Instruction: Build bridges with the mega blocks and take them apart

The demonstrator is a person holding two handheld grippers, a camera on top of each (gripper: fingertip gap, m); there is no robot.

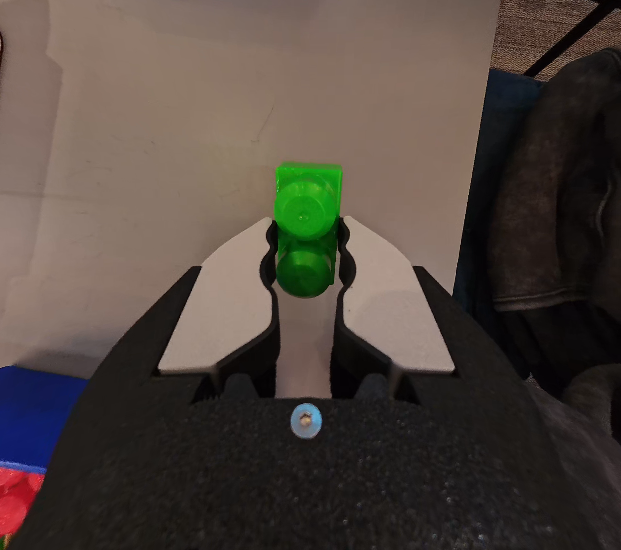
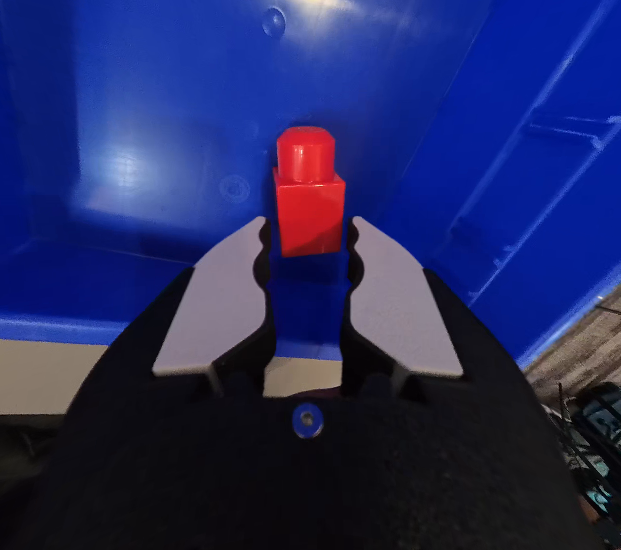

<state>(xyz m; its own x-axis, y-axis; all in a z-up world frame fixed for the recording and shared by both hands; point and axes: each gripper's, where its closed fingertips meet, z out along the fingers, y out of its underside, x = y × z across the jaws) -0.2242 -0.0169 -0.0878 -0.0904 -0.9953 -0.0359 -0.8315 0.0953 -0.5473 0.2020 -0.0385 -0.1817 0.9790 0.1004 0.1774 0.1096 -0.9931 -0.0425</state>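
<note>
White tabletop (image 1: 201,97) lies under the left gripper (image 1: 306,251), clamped on a bright green two-stud plastic block (image 1: 307,224), while the right gripper (image 2: 307,241) nips a red one-stud block (image 2: 311,214) over a deep blue plastic bin (image 2: 168,97), so I judge blocks are mid-transfer, needing a level placement next.

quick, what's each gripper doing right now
left gripper: closed on the green block.
right gripper: fingers either side of the red block; contact unclear.

Right tongs (image 2: 307,233) reached into a blue plastic bin (image 2: 151,80), with a red single-stud block (image 2: 309,211) between the fingertips, stud up. Narrow gaps showed on both sides; grip unclear. Pale counter (image 2: 50,372) lay below the bin rim, carpet (image 2: 578,342) at right.
</note>
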